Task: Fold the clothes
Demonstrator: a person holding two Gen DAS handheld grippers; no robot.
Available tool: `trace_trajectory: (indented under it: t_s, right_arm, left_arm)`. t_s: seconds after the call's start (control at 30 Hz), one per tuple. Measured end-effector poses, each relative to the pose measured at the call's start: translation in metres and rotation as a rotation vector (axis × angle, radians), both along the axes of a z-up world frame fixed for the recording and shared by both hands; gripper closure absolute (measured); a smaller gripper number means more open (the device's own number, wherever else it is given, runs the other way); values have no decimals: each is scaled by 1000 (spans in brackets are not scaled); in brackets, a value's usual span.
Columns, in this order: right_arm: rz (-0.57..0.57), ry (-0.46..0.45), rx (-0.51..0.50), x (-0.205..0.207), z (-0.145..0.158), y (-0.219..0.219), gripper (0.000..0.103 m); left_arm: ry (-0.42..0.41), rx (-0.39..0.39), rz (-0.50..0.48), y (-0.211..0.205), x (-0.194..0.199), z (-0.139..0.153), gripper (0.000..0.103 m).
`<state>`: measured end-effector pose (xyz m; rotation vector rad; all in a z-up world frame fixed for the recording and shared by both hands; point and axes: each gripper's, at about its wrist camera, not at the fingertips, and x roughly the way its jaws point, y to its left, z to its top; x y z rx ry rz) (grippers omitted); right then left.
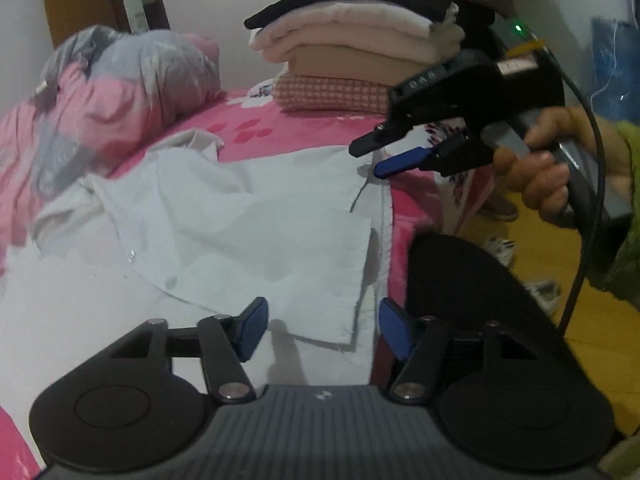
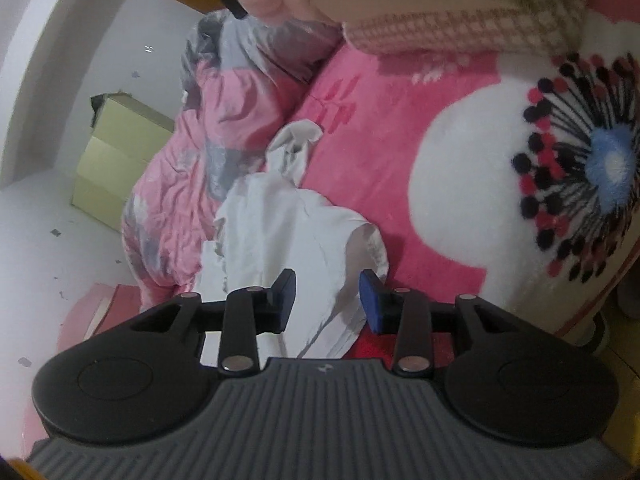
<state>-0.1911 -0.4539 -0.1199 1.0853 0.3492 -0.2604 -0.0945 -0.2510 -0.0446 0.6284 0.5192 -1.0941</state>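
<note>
One white button-up shirt (image 1: 224, 216) lies rumpled on the pink bed (image 1: 280, 136), light, limp and easily creased, so it likely handles best pinched at a hem corner or a shoulder seam; the left tool (image 1: 320, 326) hovers over its hem, jaws apart and empty, and the right tool (image 2: 328, 300) is likewise parted, gripping nothing

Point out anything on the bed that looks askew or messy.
The white shirt lies rumpled and only half folded, its far end bunched against the crumpled pink-and-grey quilt. The stack of folded clothes behind looks tidy.
</note>
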Motion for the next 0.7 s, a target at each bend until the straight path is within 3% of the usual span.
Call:
trace_trajectory:
  t_s: [0.2, 0.27, 0.33, 0.4, 0.5, 0.63, 0.7]
  right_arm:
    - [-40, -17, 19, 14, -4, -8, 70]
    - [-50, -37, 23, 17, -5, -10, 91]
    - [-69, -90, 37, 15, -6, -13, 95]
    - [-112, -178, 134, 6, -14, -21, 95]
    - [-123, -185, 193, 4, -23, -27, 91]
    - [-42, -127, 150, 18, -20, -15, 77]
    - [11, -87, 88, 29, -15, -7, 77]
  left_arm:
    - [13, 20, -18, -11, 2, -9, 68]
    - [14, 23, -15, -10, 2, -10, 75]
    - [15, 25, -11, -9, 3, -11, 77]
    - [24, 24, -7, -8, 4, -12, 79]
    - [30, 21, -7, -7, 5, -13, 82]
    - [30, 15, -1, -6, 5, -14, 92]
    - [42, -1, 21, -5, 7, -13, 100]
